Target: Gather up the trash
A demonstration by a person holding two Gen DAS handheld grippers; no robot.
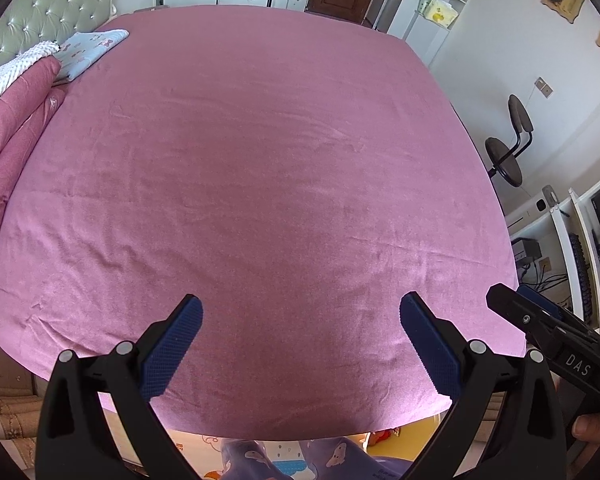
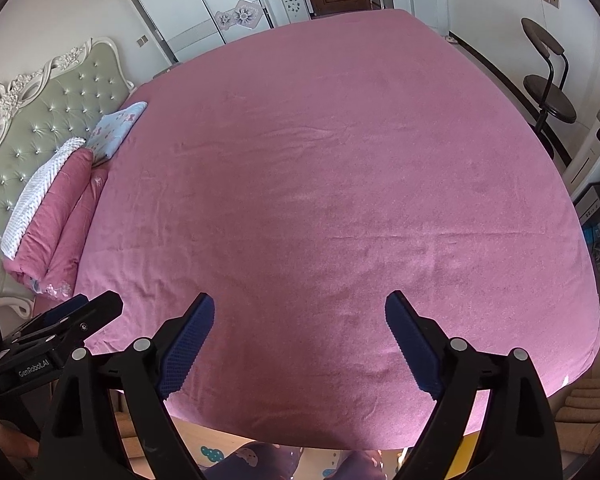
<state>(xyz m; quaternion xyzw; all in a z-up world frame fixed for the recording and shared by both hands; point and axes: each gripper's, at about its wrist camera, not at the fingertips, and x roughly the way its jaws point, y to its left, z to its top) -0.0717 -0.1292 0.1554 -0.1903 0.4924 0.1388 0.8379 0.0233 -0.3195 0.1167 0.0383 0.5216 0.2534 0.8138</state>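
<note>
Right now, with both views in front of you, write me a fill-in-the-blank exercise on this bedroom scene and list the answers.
1. The sheet that covers the bed is ____ in colour.
2. The jaws of the left tool stand ____, with nothing between them.
3. The folded blue cloth lies near the padded ____.
4. Beyond the bed's far edge stands a dark wooden ____.

Answers: pink; open; headboard; door

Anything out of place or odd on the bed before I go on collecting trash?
Nothing stands out. The pink bedspread lies flat with light creases and no trash visible on it; folded bedding sits neatly by the headboard. Both tongs, left and right, are open and empty.
</note>
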